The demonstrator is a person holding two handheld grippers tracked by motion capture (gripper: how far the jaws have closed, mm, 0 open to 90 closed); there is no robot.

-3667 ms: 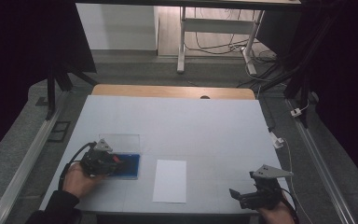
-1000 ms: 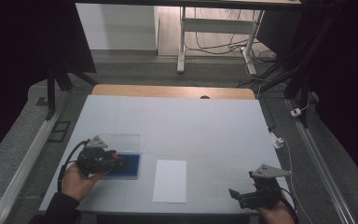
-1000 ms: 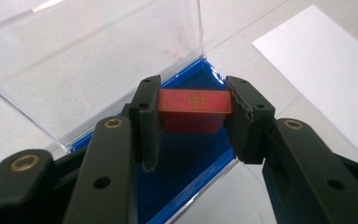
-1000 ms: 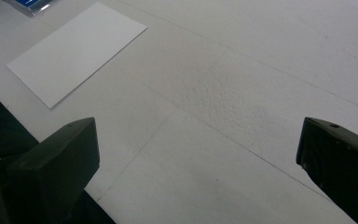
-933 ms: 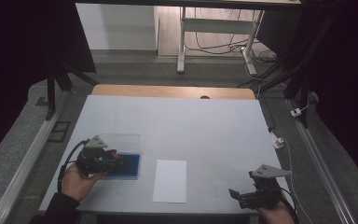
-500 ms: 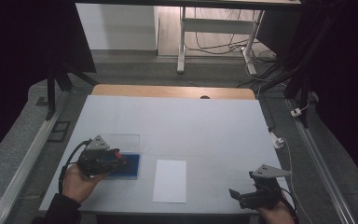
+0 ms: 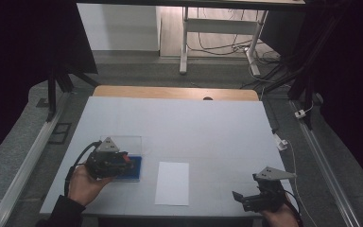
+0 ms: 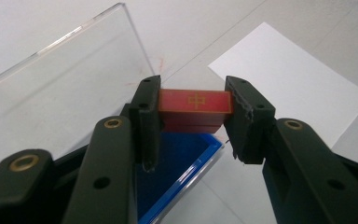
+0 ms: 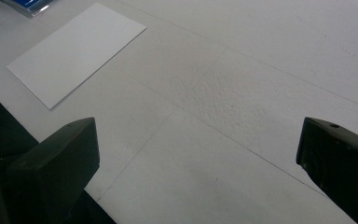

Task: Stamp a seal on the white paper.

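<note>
Your left gripper clamped on a flat red block with gold symbol, above the blue tray and clear acrylic lid, smooth white paper sheet to the right, your right gripper spread wide over matte table.

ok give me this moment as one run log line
left gripper: shut on red block | above blue tray | right gripper: open, nothing held | white sheet: flat on table

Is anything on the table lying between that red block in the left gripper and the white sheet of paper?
Nothing visible does. The left gripper grips the red block above the blue case, and only bare table separates the case from the white paper.
</note>
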